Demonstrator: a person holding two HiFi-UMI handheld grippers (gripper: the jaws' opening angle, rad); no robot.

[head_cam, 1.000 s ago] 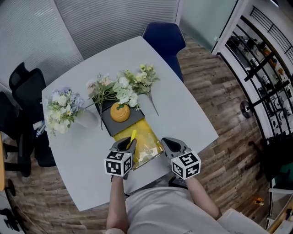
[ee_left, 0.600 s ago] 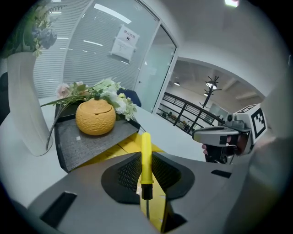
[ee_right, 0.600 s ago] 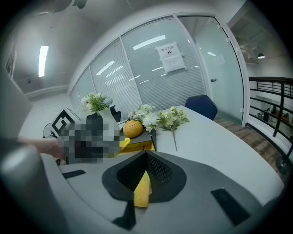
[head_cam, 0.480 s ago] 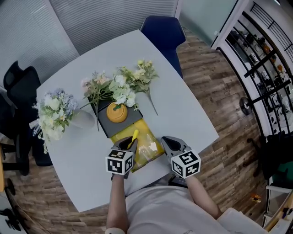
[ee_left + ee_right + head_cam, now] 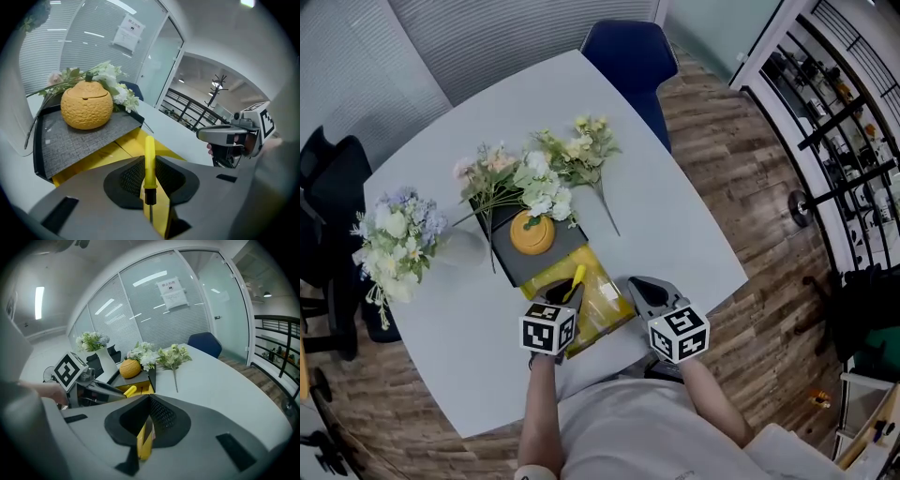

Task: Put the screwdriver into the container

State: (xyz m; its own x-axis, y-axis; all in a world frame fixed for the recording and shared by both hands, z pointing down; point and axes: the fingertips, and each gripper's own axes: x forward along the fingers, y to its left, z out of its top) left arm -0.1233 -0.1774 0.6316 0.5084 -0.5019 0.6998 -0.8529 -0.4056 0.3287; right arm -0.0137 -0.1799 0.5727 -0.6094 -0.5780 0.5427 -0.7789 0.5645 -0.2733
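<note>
Left gripper (image 5: 561, 294) is clamped tight on the yellow-handled screwdriver (image 5: 149, 157), handle pointing far, held over the near left part of the yellow container (image 5: 602, 302) by the table's (image 5: 684, 234) near edge. Right gripper (image 5: 641, 292) has its jaws pinched on that container's near right rim. A grey tray (image 5: 548, 261) carrying an orange pot (image 5: 532, 232) covers the far end.

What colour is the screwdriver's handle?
The screwdriver has a yellow handle and black collar; best in the left gripper view.
</note>
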